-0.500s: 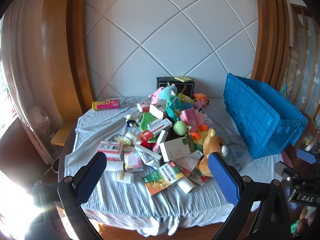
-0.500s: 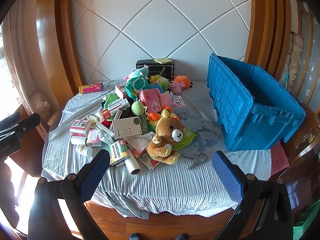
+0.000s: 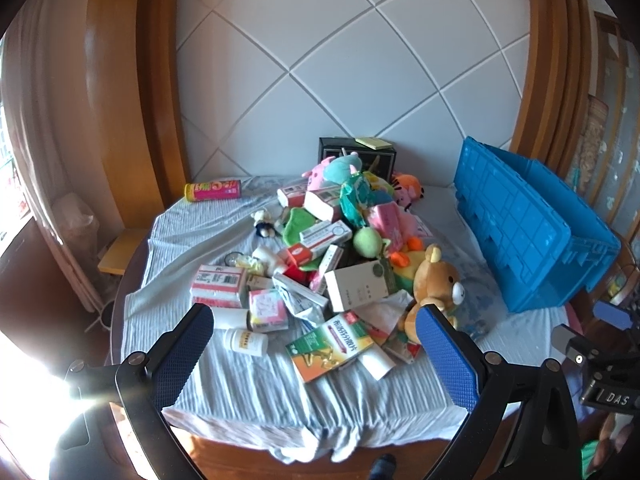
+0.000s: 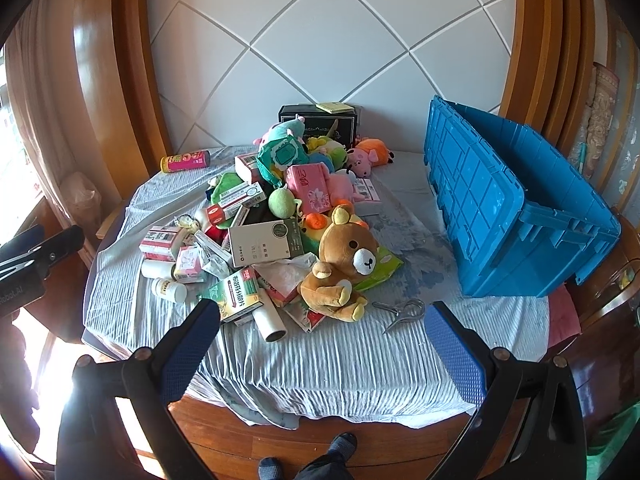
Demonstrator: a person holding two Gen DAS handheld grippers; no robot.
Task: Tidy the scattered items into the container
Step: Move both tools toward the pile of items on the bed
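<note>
A heap of boxes, bottles and plush toys lies on a round table under a striped cloth (image 4: pixel 320 364). A brown teddy bear (image 4: pixel 344 264) sits at the heap's front right; it also shows in the left wrist view (image 3: pixel 434 280). A green and orange box (image 3: pixel 332 346) and a white bottle (image 3: pixel 246 341) lie at the front. A blue crate (image 4: pixel 508 208) stands at the table's right; it also shows in the left wrist view (image 3: pixel 528 232). My left gripper (image 3: pixel 314 344) is open and empty above the heap's front. My right gripper (image 4: pixel 324 334) is open and empty near the front edge.
A pink can (image 3: pixel 213 191) lies at the far left. A black box (image 4: pixel 318 124) stands against the wall behind the heap. A metal tool (image 4: pixel 404 310) lies on the cloth right of the bear. Wooden wall panels flank the table. A person's feet (image 4: pixel 304 456) show below.
Both views have shifted only slightly; the heap sits a little closer in the left wrist view. No item has moved and both grippers stay open.
</note>
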